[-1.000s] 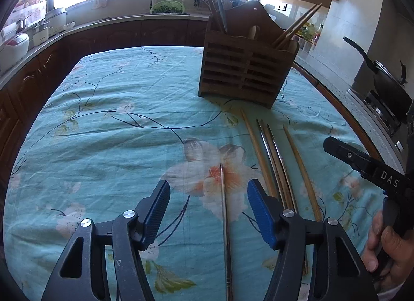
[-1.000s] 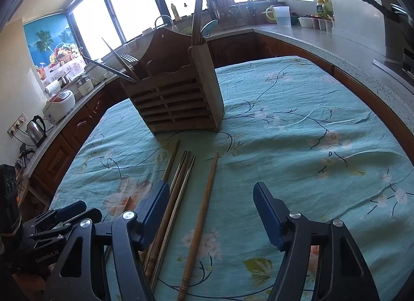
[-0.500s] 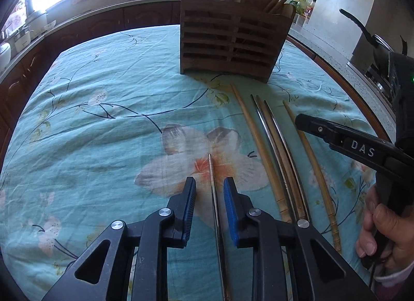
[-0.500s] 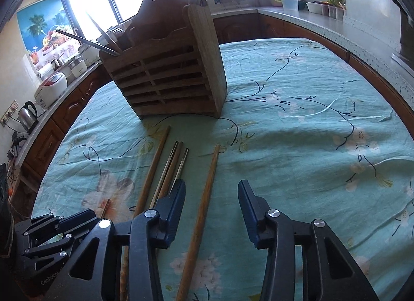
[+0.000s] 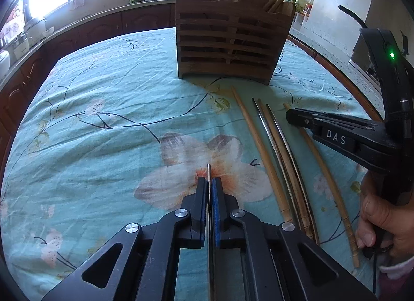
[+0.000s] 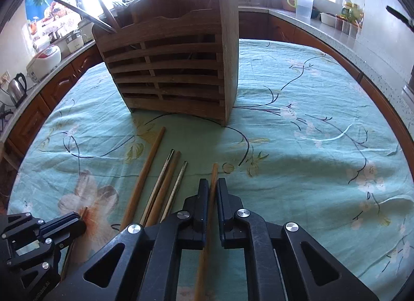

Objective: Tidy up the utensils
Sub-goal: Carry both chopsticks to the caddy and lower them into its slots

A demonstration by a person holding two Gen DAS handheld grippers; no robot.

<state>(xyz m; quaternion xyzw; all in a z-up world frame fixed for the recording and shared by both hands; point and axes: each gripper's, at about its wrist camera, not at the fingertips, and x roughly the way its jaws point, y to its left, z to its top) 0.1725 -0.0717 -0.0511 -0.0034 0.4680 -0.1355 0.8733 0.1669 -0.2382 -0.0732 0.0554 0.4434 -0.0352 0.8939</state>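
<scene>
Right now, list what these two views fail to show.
- Metal chopstick, left wrist view: its length hidden by the left tongs.
- Wooden chopstick, right wrist view: near end cut off by the frame's bottom edge.
- Wooden holder: contents dark behind slats.

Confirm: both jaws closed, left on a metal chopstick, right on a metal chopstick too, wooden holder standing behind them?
One thing is off. The right gripper is shut on a wooden chopstick, not a metal one, as the right wrist view shows. The rest holds: the left gripper is shut on a metal chopstick, and the wooden holder stands behind them.
</scene>
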